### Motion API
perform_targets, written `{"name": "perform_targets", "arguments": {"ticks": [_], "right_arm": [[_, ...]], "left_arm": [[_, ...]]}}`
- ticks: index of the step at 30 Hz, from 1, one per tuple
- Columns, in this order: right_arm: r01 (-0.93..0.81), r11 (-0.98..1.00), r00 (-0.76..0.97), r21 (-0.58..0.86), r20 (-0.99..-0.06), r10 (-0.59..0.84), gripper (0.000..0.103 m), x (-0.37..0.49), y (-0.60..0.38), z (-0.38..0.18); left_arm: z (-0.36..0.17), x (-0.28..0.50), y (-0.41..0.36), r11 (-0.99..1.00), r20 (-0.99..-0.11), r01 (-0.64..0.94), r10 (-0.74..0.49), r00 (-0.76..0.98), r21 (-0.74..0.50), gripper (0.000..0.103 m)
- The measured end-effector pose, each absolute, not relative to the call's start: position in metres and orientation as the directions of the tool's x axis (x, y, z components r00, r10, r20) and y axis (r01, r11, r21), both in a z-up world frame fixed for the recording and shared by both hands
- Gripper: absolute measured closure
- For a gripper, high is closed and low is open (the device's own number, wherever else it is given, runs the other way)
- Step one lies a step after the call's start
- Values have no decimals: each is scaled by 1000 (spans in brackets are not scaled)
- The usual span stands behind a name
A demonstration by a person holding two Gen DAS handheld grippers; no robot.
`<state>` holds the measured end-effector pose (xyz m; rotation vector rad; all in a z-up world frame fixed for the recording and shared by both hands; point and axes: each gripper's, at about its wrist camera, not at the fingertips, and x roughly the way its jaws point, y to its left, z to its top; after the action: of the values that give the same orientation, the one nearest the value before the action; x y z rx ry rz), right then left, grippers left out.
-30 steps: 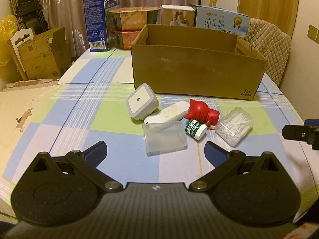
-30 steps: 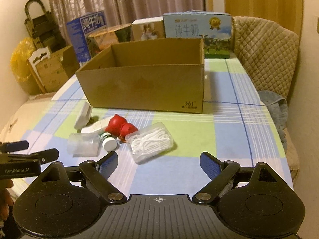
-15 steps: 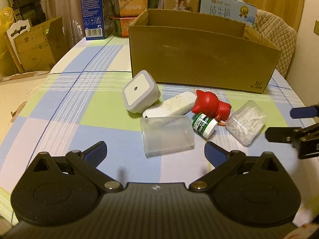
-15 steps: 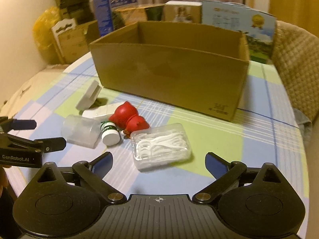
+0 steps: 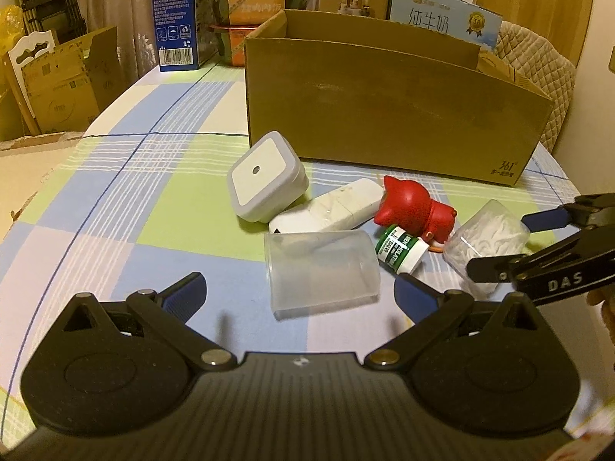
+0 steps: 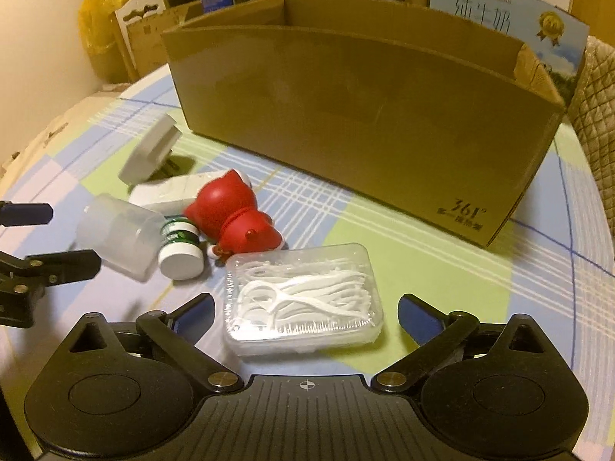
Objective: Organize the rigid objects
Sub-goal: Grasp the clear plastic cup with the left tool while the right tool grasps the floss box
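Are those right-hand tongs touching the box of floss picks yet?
Apart. The right wrist view shows the right tongs opening, both fingers clear of the floss pick box between them.

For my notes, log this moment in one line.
left gripper: open, at clear cup | right gripper: opening, around floss box | cardboard box: behind

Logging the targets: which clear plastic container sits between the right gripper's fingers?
The flat rectangular floss-pick box; the other clear one, the empty rounded tub, lies farther left.
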<state>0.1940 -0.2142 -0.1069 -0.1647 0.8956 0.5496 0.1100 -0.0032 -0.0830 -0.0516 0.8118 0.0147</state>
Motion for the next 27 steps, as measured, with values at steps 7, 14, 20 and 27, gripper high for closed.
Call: {"name": "perform_targets", "arguments": {"ticks": [7,14,20,27], "right_arm": [[-512,849,480,128,-778,406,17,201,-215,-111],[-467,871,494,154,-771,402,19,196,-221,-107],[-405,896,521,182,-759,390,19,185,-233,-101],[-376,907,535,189,-755,379,19,181,-240,-97]], "left_arm": [[-90,115,-8,999,-732,-22,-19,681,-47,1],[-97,123,-15,999,-730,-41,5,683,-32,1],[-100,128,-25,995,-702,-84,102,705,59,1],[-104,130,-28,994,-699,-77,107,707,74,19]]}}
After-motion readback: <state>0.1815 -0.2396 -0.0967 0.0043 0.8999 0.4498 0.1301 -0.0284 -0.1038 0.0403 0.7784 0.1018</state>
